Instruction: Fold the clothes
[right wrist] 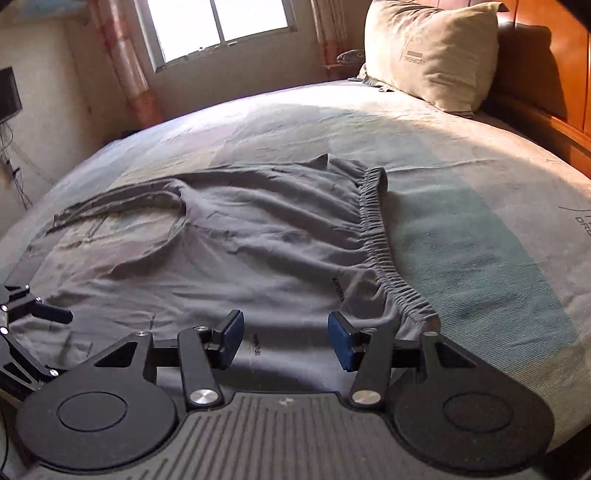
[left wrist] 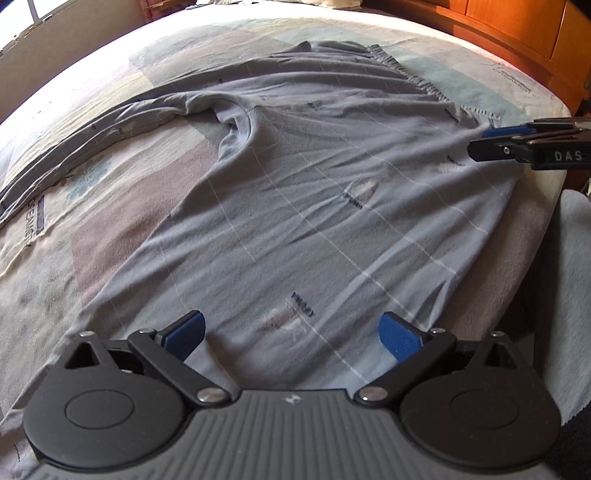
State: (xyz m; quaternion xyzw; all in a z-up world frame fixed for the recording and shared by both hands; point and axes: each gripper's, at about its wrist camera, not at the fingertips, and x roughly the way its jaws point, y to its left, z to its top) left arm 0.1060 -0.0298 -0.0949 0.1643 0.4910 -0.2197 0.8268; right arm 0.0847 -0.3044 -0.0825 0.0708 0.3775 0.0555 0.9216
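Nearest the left wrist camera, the left gripper stands wide open over the near hem of the grey trousers, its blue pads well apart with nothing clamped; whether they touch the cloth cannot be told. The right gripper hovers over the near right part of the same garment, jaws about half open and empty. From the left wrist view that gripper enters at the right edge, cut off by the frame, so its gap cannot be read there.

Largest of all is the bed, covered by a pale patchwork sheet with faint printed lettering. The trousers lie spread flat across its middle, the elastic waistband to the right and one leg trailing far left, wrinkled and partly folded on itself. Small dark labels printed on the cloth are too blurred to read.

At the far right a beige pillow leans against a wooden headboard. A bright window with pinkish curtains sits beyond the bed. Nothing lies between either gripper and the garment.
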